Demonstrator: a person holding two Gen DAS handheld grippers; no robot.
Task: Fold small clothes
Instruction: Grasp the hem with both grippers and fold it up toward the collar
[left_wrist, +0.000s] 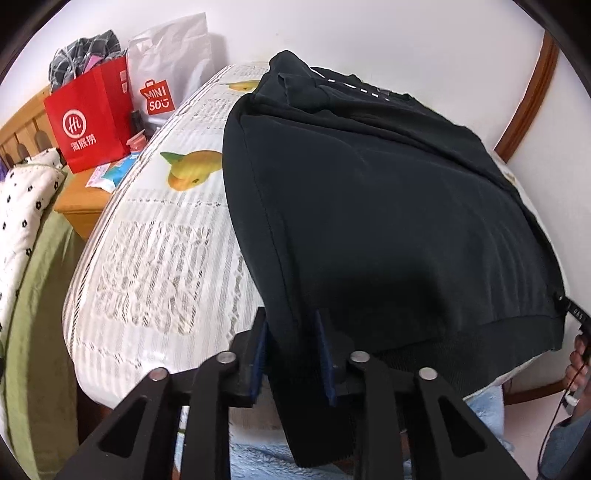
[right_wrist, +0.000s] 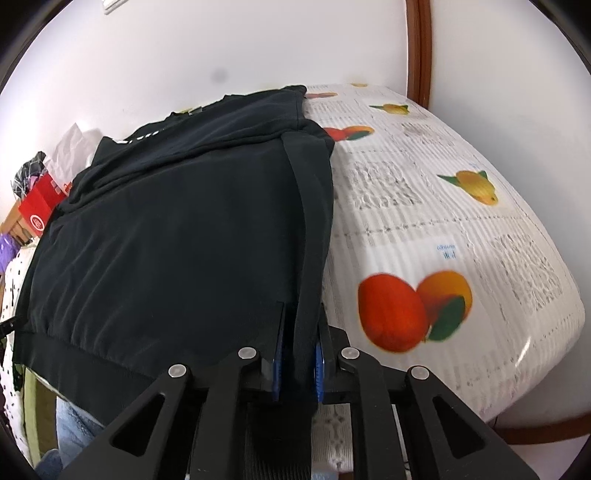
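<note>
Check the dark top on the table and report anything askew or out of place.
The dark top overhangs the table's near edge, its ribbed hem hanging off. The left gripper and right gripper each pinch a lower corner. Nothing looks spilled or damaged.

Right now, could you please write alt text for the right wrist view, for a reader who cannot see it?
The right gripper pinches the near right corner of a black sweatshirt between its blue-padded fingers. The garment lies spread on a white, fruit-printed table cover, with a white wall behind.
</note>
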